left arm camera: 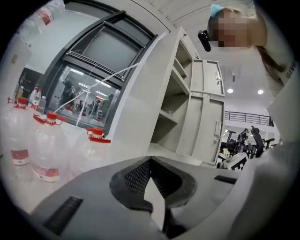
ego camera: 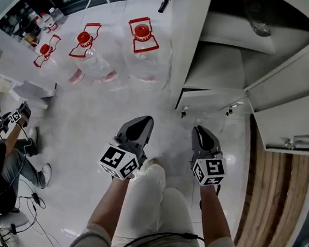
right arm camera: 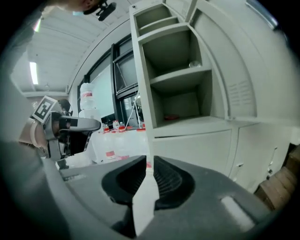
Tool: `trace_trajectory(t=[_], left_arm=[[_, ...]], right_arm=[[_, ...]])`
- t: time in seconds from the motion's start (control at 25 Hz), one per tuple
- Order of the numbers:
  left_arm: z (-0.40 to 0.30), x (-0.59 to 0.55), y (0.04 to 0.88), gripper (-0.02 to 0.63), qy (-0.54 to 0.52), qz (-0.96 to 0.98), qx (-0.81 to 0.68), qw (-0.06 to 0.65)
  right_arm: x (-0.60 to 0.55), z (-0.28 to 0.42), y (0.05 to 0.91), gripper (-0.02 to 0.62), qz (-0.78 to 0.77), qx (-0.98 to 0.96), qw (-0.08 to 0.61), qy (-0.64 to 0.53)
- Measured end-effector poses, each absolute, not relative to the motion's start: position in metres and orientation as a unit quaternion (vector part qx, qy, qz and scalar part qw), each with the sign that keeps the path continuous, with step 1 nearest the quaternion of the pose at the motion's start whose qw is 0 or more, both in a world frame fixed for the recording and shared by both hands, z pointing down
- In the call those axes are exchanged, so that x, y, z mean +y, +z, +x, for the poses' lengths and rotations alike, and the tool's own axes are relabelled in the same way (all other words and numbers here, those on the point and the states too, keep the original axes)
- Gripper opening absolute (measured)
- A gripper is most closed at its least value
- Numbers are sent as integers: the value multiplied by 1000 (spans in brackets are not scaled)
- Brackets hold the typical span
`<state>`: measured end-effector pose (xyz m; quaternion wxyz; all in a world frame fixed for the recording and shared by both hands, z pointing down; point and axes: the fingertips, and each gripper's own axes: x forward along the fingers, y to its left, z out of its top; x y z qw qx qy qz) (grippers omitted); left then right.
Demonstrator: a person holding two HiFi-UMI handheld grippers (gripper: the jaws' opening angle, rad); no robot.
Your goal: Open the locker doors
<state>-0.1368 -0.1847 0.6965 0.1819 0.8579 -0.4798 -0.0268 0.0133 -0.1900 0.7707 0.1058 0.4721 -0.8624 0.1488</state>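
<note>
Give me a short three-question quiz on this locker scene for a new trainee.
1. True or false: every one of the doors on the locker is shut.
2. The caps on the jugs are: A red, B blue, C green.
3. What is between the fingers of the left gripper?
Key: 1 false; 2 A; 3 nothing.
</note>
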Motion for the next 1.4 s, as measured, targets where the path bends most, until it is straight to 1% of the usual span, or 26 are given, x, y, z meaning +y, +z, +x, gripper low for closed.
trace_trajectory(t=[0.08,0.32,0.48,0.56,0.8,1.2,1.4], left_arm=[[-144,-196,735,-2,-27,861,-477,174],[-154,-224,845,-2,-34,875,-454,165],[-158,-235,896,-2,-34,884,-441,155],[-164,-240,910,-2,-38,884,-442,150],[-175,-245,920,-2,-65,872,-457,163],[-176,-237,916,-2,-40,878,-456,143],[-158,-232,915,-2,-38,888,-437,141]], right_arm=[[-202,3,813,52,464,-867,108,146],[-237,-18,933,96,448,-876,116,132],[-261,-26,987,145,448,-878,117,119],[-270,-27,1004,150,449,-879,119,105],[-286,-36,1014,164,444,-885,123,67],[-284,-44,1002,164,431,-895,95,68],[-263,-35,1002,160,429,-896,94,72]])
